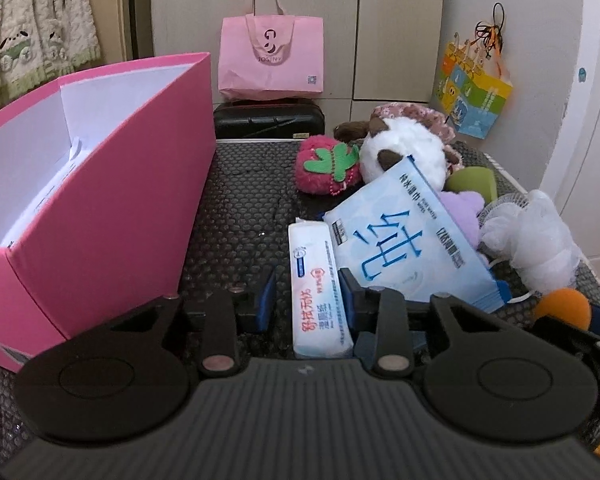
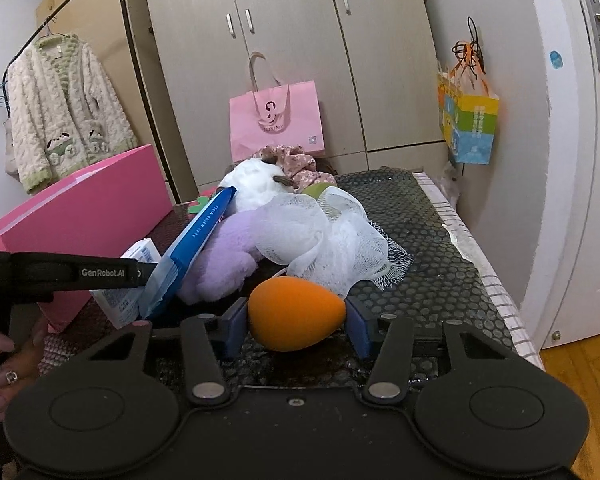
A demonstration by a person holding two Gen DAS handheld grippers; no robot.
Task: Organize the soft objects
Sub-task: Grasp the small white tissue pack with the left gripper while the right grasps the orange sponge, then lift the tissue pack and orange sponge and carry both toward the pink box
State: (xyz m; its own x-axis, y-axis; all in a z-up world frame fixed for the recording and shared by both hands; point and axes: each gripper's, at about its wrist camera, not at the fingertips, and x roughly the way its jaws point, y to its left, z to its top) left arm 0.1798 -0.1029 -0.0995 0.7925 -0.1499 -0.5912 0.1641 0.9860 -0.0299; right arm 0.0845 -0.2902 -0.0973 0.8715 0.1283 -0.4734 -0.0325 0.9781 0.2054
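A pink box (image 1: 100, 184) stands open at the left of the tabletop (image 1: 244, 200). My left tongs (image 1: 309, 300) are spread around a narrow white tissue pack (image 1: 318, 292), its right side touching one finger. Beside it leans a blue wipes pack (image 1: 404, 240). My right tongs (image 2: 296, 320) pinch an orange sponge egg (image 2: 296, 318), just before a white mesh pouf (image 2: 324, 236).

Purple plush (image 1: 462, 204) at two o'clock of the left view: mostly covered by the large wipes pack (image 1: 404, 236). Green item (image 1: 474, 185) behind it: identity undetermined. Pink box (image 1: 100, 208): cut off at nine o'clock; contents indistinct. Small tissue pack (image 2: 130, 280): largely masked in the right view.
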